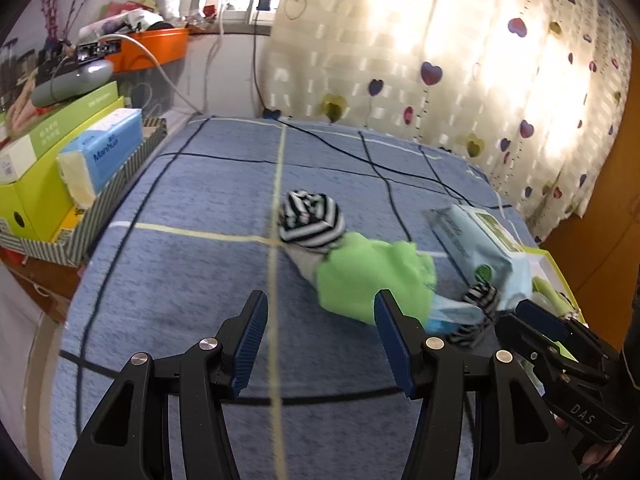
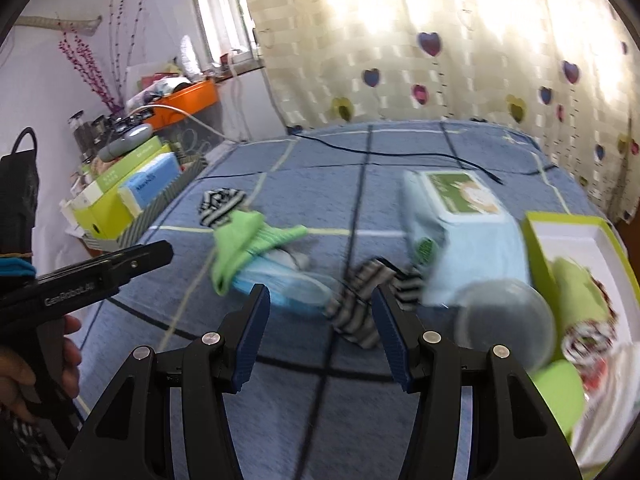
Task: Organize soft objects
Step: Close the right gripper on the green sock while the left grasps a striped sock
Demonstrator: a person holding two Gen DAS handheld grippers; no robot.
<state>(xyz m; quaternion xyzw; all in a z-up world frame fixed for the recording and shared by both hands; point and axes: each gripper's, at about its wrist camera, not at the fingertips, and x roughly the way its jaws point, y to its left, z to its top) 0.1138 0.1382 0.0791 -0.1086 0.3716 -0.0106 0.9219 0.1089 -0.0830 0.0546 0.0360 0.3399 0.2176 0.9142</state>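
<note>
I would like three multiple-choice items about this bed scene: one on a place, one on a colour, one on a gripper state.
1. Where does the wipes pack lie?
A. on the blue bedspread
B. in the orange tub
C. on the floor

2. What colour is the sock beside the striped black-and-white bundle?
A. red
B. green
C. yellow

3. How is the left gripper?
A. shut on a sock
B. shut, empty
C. open, empty

Key: 1 A, it rests on the checked cover; 2 B, bright green fabric; 3 C, fingers apart, nothing between.
</note>
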